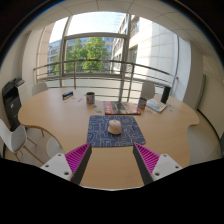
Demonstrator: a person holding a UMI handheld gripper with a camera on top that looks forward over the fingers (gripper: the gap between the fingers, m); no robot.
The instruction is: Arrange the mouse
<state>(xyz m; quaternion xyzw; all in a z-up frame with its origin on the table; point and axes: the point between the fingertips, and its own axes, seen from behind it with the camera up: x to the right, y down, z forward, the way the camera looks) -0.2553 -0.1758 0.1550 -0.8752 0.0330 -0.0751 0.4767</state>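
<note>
A small pale mouse (pixel 115 127) rests on a dark blue patterned mouse mat (pixel 114 130) in the middle of a round wooden table (pixel 70 120). My gripper (pixel 112 158) hovers above the table's near part, well short of the mat. Its two fingers, with magenta pads (pixel 77 156), stand wide apart and open, with only bare tabletop between them. The mouse lies beyond the fingertips, roughly in line with the gap.
A dark cup (pixel 90 98) stands at the table's far side, with books or boxes (pixel 122 107) beside it and a white laptop-like object (pixel 157 102) at the far right. A white chair (pixel 17 140) stands at the left. Large windows and a railing lie behind.
</note>
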